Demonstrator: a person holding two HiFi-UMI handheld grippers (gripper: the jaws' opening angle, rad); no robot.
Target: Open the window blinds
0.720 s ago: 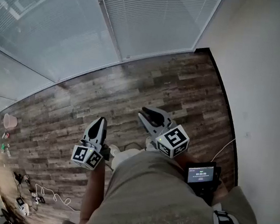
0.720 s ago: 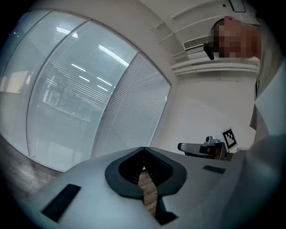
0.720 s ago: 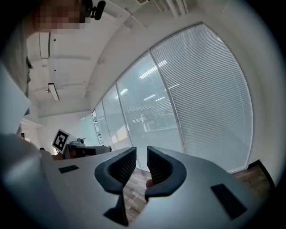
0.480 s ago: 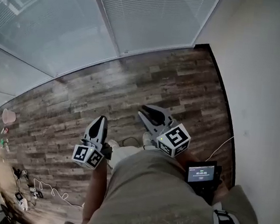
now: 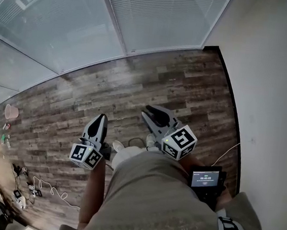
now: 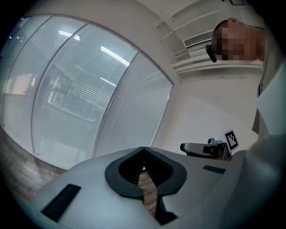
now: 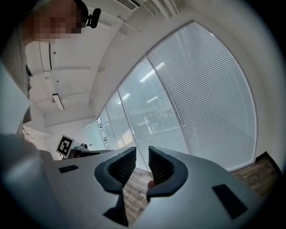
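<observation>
The window blinds (image 5: 159,14) hang shut over the tall panes beyond the wooden floor; their white slats fill the left gripper view (image 6: 129,112) and the right gripper view (image 7: 210,89). My left gripper (image 5: 102,117) is held at waist height, well short of the window, and points toward it. Its jaws are shut with nothing between them (image 6: 143,150). My right gripper (image 5: 145,109) is beside it, also aimed at the window. Its jaws stand apart and hold nothing (image 7: 142,151). No cord or wand of the blinds can be made out.
A white wall (image 5: 273,90) runs along the right. Cables and small devices (image 5: 28,189) and a pink bowl (image 5: 11,111) lie on the floor at the left. A small screen device (image 5: 205,178) hangs at the person's waist. Wooden floor (image 5: 187,91) lies between me and the window.
The left gripper has drifted slightly left in the head view, and the floor clutter has slid a little. The right gripper holds its place. Neither pair of jaws has changed.
</observation>
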